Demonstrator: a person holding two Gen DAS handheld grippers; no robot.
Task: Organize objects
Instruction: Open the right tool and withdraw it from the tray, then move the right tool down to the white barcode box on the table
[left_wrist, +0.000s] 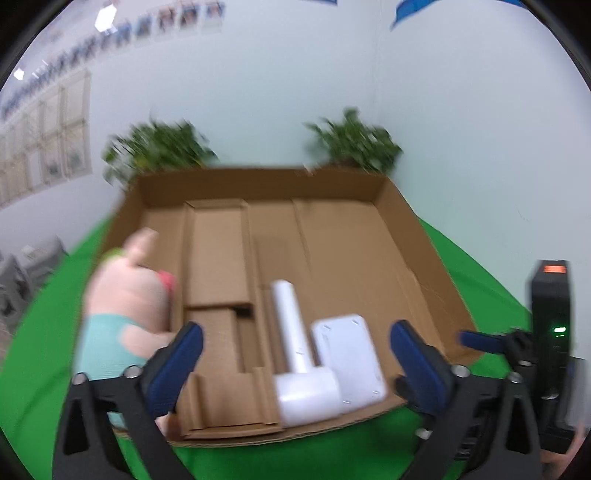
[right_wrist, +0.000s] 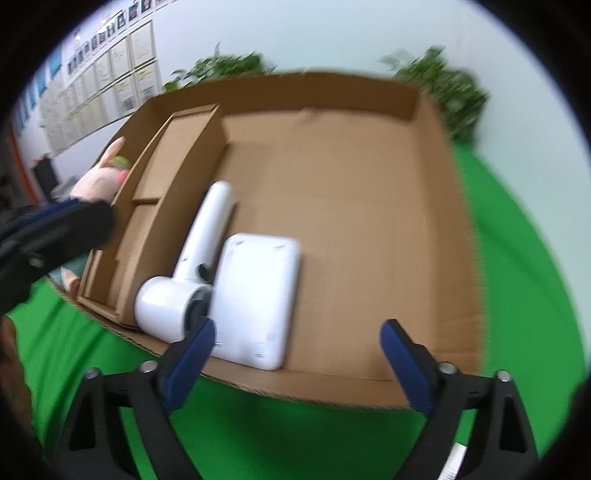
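- One cardboard box (right_wrist: 332, 192), a shallow tray on the green cloth (right_wrist: 517, 258); its low near wall could catch a finger on the next reach and drag it.
- One plush doll (left_wrist: 125, 295) slumped at the box's left wall, possibly half out (view blurred); may tip off.
- One white flat pack (right_wrist: 255, 299) touching one white hair dryer (right_wrist: 199, 258), both near the front; nudging either shifts both.
- Left gripper (left_wrist: 295, 354), right gripper (right_wrist: 297, 350): jaws spread, holding nothing.

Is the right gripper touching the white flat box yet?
Apart. The right wrist view shows the right gripper open above the white flat box, nothing between its fingers.
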